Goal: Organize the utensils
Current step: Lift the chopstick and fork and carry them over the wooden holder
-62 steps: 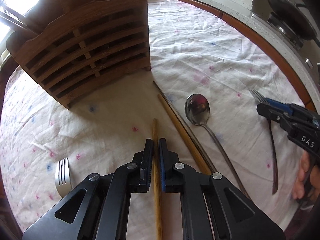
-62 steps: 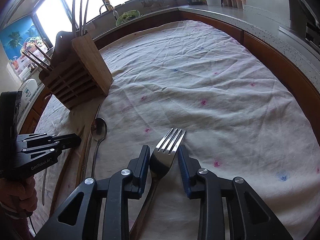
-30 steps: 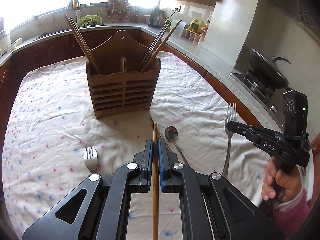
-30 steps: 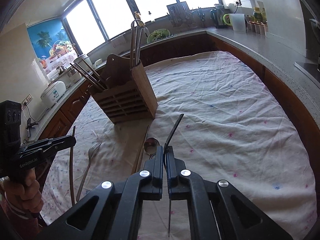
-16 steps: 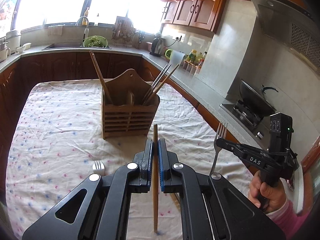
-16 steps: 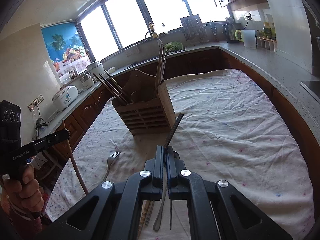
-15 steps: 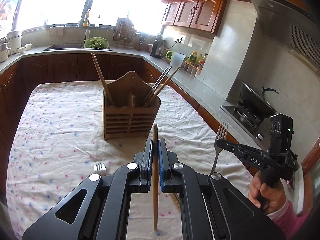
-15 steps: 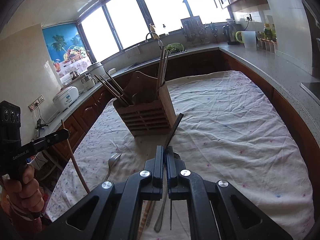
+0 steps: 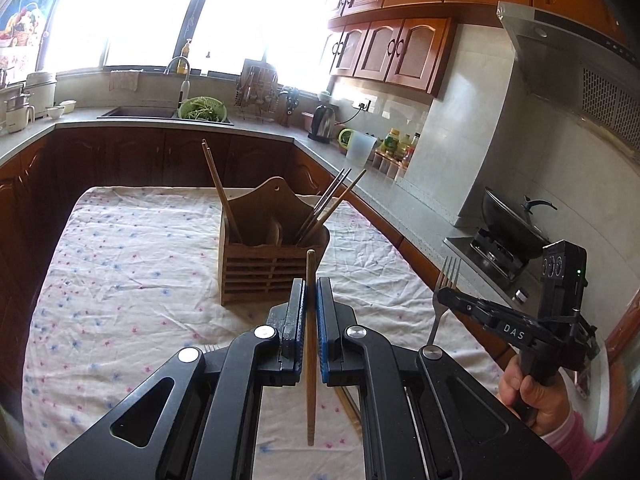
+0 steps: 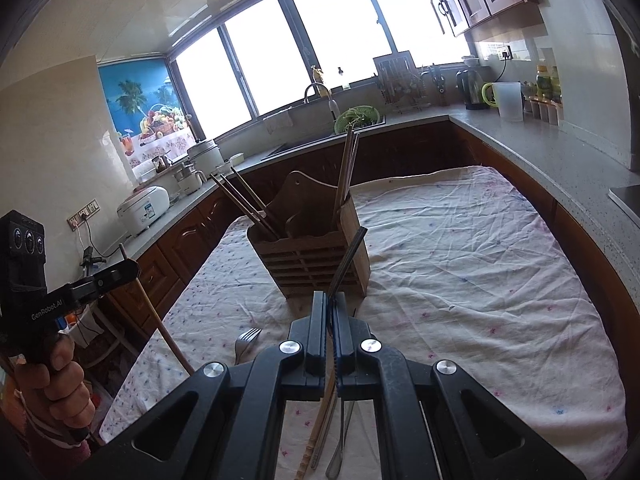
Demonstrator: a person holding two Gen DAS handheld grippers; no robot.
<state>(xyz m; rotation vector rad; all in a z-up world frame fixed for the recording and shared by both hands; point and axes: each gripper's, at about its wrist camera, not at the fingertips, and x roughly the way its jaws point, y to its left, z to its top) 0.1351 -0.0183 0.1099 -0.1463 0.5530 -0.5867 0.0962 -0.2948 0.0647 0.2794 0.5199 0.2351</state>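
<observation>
Between the blue-padded fingers of the left gripper (image 9: 311, 292), seen from the left wrist, a wooden chopstick (image 9: 310, 344) stands upright, clenched at mid-length and lifted clear of the floral tablecloth (image 9: 120, 264). Straight ahead sits the wooden utensil caddy (image 9: 272, 256) with chopsticks leaning in its end compartments. Off to the right, the right gripper (image 9: 442, 294) grasps a fork (image 9: 442, 300) by its neck, tines up (the hand below it wears a pink sleeve).

From the right wrist, the jaws are closed on that fork (image 10: 347, 260), seen edge-on and pointing toward the caddy (image 10: 316, 248). Under the gripper (image 10: 330, 298), a chopstick and a spoon (image 10: 340, 440) lie on the cloth, and a second fork (image 10: 245, 342) lies to the left. At far left the left gripper (image 10: 130, 268) holds its chopstick (image 10: 154, 312) aslant above the table's edge.
</observation>
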